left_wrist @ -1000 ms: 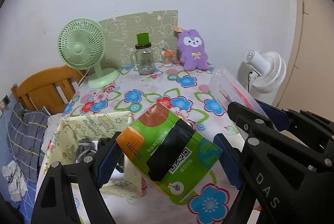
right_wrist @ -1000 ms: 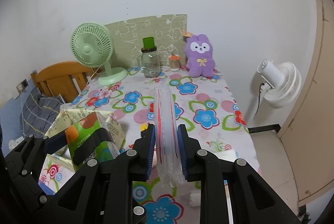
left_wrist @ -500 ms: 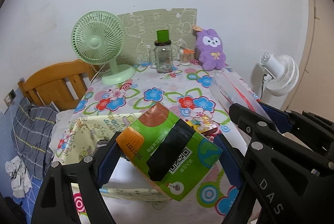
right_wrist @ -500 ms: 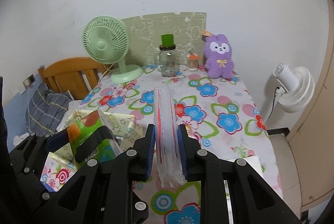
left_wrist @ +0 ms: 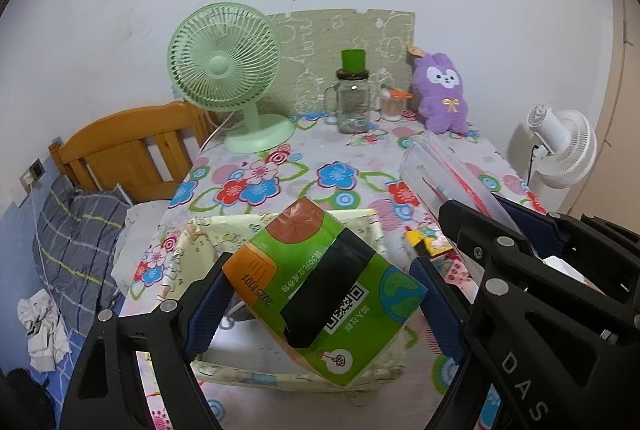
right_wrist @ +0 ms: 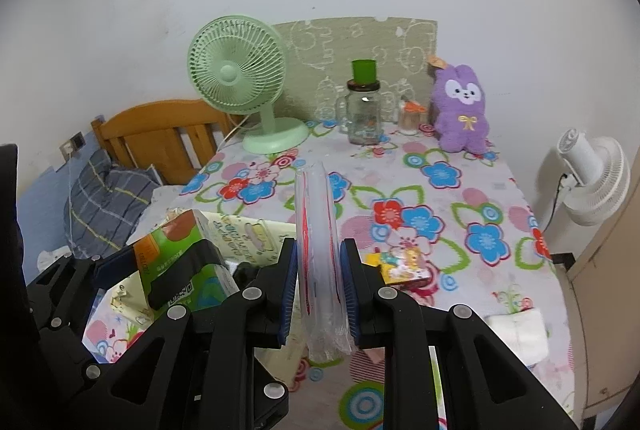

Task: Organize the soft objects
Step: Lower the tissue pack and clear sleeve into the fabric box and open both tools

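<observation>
1. The left gripper [left_wrist: 320,294] stands wide, its blue pads pressed on both sides of a soft green tissue pack [left_wrist: 324,290] that it holds tilted, clear of the worktop [left_wrist: 360,149]
2. In the left wrist view the pack hangs over a pale yellow fabric box [left_wrist: 208,230] standing at the near left corner of the flowered worktop
3. The right gripper [right_wrist: 320,290] is squeezed nearly together on a clear plastic bag [right_wrist: 318,222] with red lines, held edge-on and pointing toward 12 o'clock
4. From the right wrist view the left gripper and its pack [right_wrist: 180,258] sit at 9 o'clock of the bag, just beside it
5. A small yellow packet [right_wrist: 402,264] lies on the worktop at 3 o'clock of the bag, and a white folded cloth [right_wrist: 516,330] lies toward 4 o'clock, near the edge
6. At the far end stand a green fan [right_wrist: 240,77] at 11 o'clock, a glass jar [right_wrist: 363,109] with a green lid at 12, and a purple plush rabbit [right_wrist: 462,109] at 1 o'clock
7. A white fan [right_wrist: 592,177] stands off the worktop at 3 o'clock, and a wooden bed frame [right_wrist: 160,133] at 10 o'clock
</observation>
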`<state>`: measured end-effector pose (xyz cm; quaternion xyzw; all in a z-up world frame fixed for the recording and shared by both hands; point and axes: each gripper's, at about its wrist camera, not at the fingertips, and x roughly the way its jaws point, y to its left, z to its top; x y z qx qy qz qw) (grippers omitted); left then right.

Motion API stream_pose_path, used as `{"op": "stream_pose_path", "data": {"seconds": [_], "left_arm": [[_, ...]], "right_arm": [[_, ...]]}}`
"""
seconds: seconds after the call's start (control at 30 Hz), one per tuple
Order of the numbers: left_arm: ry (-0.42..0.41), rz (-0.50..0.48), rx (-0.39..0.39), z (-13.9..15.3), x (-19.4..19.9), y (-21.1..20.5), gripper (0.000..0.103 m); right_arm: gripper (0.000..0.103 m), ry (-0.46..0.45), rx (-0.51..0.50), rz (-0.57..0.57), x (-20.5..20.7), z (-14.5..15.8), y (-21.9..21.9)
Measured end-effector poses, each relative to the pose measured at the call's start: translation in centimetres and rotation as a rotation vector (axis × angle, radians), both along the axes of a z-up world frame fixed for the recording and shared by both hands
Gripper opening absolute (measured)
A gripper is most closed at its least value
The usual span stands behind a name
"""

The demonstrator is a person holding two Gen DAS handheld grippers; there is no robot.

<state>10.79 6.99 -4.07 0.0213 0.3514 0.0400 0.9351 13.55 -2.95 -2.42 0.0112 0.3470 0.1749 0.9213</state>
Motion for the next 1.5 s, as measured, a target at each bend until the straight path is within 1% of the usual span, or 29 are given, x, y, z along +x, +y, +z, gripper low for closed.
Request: {"op": "stream_pose_path", "data": {"seconds": [0.27,0.53,0.6,0.8,0.93,1.13,1.27,1.33,1.4,1.47,1.5], "left_arm": [[0.022,0.032,-0.003,-1.2,0.5,2.5,0.088],[0.063,0.042,-0.016,-2.6,1.7,4.6,0.089],[0.07,0.046,-0.02,-3.1,1.9,5.1,0.091],[0.094,0.042,-0.033,-4.3,2.2,6.3,0.102],[0.112,0.045,-0.02,-5.0,2.3,6.8,0.102],[0.135,0.046,-0.032,-5.8,2.6,7.5,0.103],[0.147,0.046,-0.032,-6.2,2.6,7.6,0.103],[0.149,0.045,-0.033,-6.2,2.6,7.7,0.103],[0.152,0.044,-0.036,-6.2,2.6,7.7,0.103],[0.149,0.043,-0.033,-6.1,2.5,7.6,0.103],[0.146,0.043,-0.03,-6.0,2.5,7.5,0.103]], "right_arm": [[0.025,0.012,0.002,0.049,0.7,-0.9,2.8],[0.025,0.041,0.001,0.085,1.9,-2.3,5.1],[0.025,0.047,-0.004,0.092,2.0,-2.6,5.6],[0.025,0.071,-0.015,0.123,2.4,-3.8,7.0],[0.025,0.09,-0.023,0.14,2.7,-4.7,7.9],[0.025,0.117,-0.025,0.168,3.1,-5.6,8.8],[0.032,0.132,-0.045,0.183,3.4,-6.0,9.3],[0.042,0.138,-0.055,0.181,3.4,-6.1,9.4],[0.062,0.13,-0.057,0.158,3.4,-6.1,9.2],[0.071,0.112,-0.063,0.134,3.3,-6.0,8.9],[0.071,0.104,-0.066,0.13,3.2,-5.9,8.8]]}}
